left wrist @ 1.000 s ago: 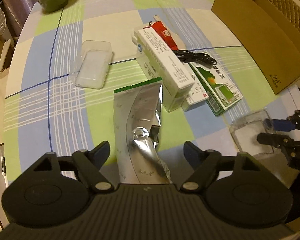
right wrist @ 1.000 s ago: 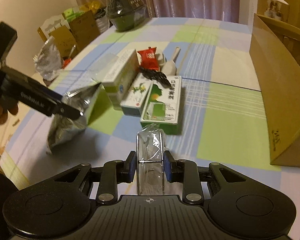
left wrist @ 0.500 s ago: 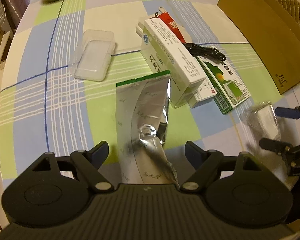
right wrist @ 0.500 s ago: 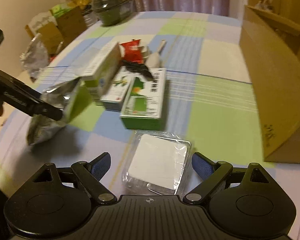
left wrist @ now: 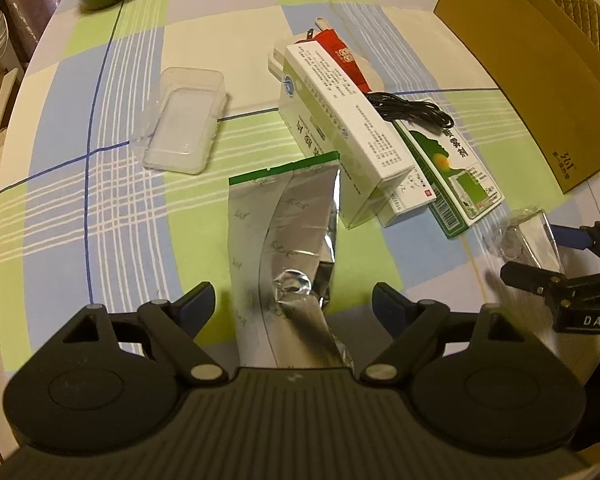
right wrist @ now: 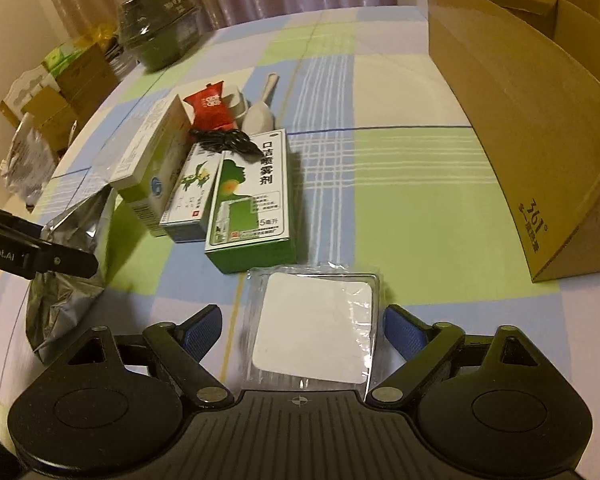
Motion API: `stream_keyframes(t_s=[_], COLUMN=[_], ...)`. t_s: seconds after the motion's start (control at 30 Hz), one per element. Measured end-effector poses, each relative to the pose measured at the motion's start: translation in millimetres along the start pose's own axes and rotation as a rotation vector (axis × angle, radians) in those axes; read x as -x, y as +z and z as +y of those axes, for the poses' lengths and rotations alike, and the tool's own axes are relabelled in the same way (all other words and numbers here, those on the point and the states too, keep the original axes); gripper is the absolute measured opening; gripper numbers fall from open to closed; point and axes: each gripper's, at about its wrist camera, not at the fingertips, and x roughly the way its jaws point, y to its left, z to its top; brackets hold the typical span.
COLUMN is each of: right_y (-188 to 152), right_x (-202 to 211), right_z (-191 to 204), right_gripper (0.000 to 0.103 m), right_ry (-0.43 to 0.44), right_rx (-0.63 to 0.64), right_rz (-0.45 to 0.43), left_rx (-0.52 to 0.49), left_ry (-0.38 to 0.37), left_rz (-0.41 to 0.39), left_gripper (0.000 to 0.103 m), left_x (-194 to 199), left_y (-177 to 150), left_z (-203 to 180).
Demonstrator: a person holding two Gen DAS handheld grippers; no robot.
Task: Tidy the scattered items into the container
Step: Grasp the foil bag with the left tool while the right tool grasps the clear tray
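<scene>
A silver foil pouch (left wrist: 284,220) with a green top edge lies flat on the checked tablecloth. My left gripper (left wrist: 294,300) stands open over its lower end, and neither pad touches it. A clear plastic pack with a white square inside (right wrist: 316,336) lies flat between the fingers of my right gripper (right wrist: 302,328). Those jaws are closing, with a gap still showing on both sides of the pack. In the left wrist view the right gripper (left wrist: 538,256) and the pack (left wrist: 528,236) sit at the right edge. An open cardboard box (right wrist: 520,120) stands at the right.
In the middle lie a white-and-green medicine box (left wrist: 340,120), a green spray box (right wrist: 252,196), a black cable (left wrist: 412,112), a red sachet (left wrist: 340,56) and a white spoon (right wrist: 264,108). An empty clear tray (left wrist: 184,124) lies to the left. A dark green bowl (right wrist: 160,36) stands far back.
The right gripper let go of the clear pack, which it held edge-on. The pack now lies flat between its widened jaws. The left gripper has hardly moved.
</scene>
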Motion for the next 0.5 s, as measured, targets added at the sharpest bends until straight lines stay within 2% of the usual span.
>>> stream_keyframes(t_s=[0.27, 0.5], right_y=[-3.4, -5.3], right_x=[2.0, 7.9], right_z=[2.2, 4.6], right_gripper=[0.065, 0.065], right_ry=[-0.03, -0.02], right_rx=[0.048, 0.06], right_rz=[-0.005, -0.012], left_rx=[0.009, 0.019], left_ry=[-0.01, -0.001], left_rz=[0.002, 0.02], left_gripper=[0.082, 0.075], left_x=[-3.4, -6.6], left_y=[-0.5, 1.6], left_z=[0.8, 2.1])
